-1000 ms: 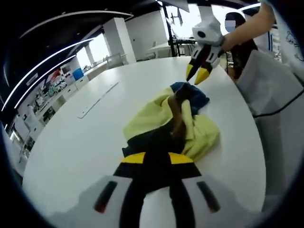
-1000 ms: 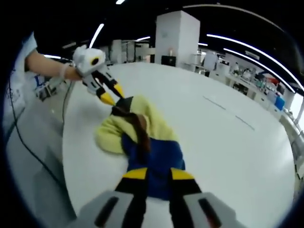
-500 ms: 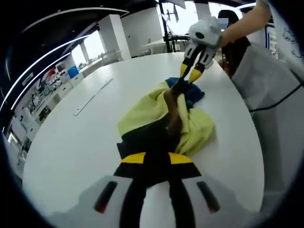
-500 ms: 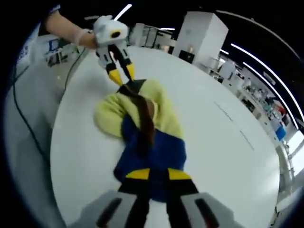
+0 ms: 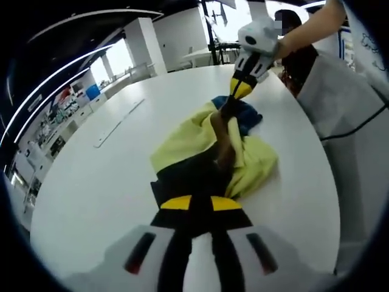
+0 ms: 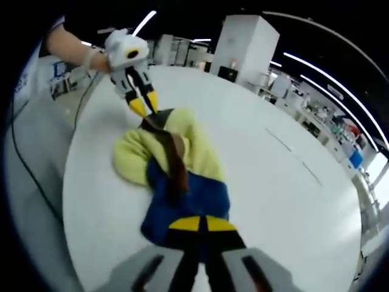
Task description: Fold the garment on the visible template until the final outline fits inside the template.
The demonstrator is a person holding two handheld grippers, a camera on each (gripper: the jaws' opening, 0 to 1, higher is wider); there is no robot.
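Left gripper (image 5: 200, 204): jaws closed on the dark near end of the garment (image 5: 206, 152). Right gripper (image 6: 197, 225): jaws pinched together on the blue end, where half a second ago they stood slightly apart. The crumpled yellow, blue and brown garment lies stretched between them on the white table (image 5: 91, 182), close to the person-side edge; broad bare tabletop extends on the other side toward a thin outline (image 5: 118, 125).

Both hand-held grippers (image 6: 199, 224) pinch the garment (image 6: 176, 173) ends
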